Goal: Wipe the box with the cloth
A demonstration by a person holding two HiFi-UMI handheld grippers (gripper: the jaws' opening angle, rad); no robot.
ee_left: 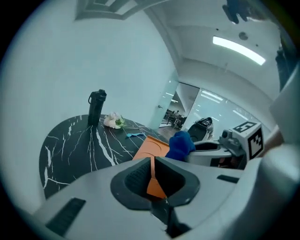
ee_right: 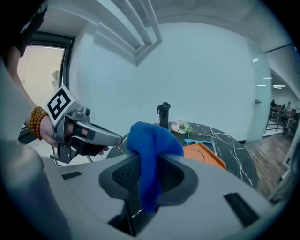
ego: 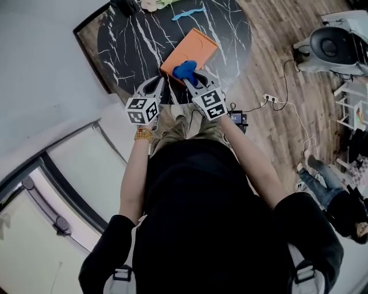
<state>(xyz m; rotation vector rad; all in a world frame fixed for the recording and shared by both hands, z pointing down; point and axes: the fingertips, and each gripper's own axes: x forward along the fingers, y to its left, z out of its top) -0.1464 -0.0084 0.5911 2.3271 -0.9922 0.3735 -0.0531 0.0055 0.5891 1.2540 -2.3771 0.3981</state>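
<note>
An orange box (ego: 192,46) lies on the round black marble table (ego: 132,40), near its front edge. My left gripper (ego: 161,80) reaches the box's near corner; in the left gripper view its jaws (ee_left: 153,161) stand almost together, with the orange box (ee_left: 152,145) edge pinched between them. My right gripper (ego: 192,77) is shut on a blue cloth (ego: 185,70), which bunches above its jaws and hangs down between them (ee_right: 147,140). The cloth hovers over the near end of the box (ee_right: 204,153). The left gripper (ee_right: 115,138) is just left of the cloth.
At the table's far side stand a black bottle (ee_left: 96,108) and a white flower (ee_left: 112,121), with a small blue item (ego: 188,12) nearby. A power strip and cables (ego: 270,99) lie on the wooden floor to the right. A person (ego: 333,195) sits at the far right.
</note>
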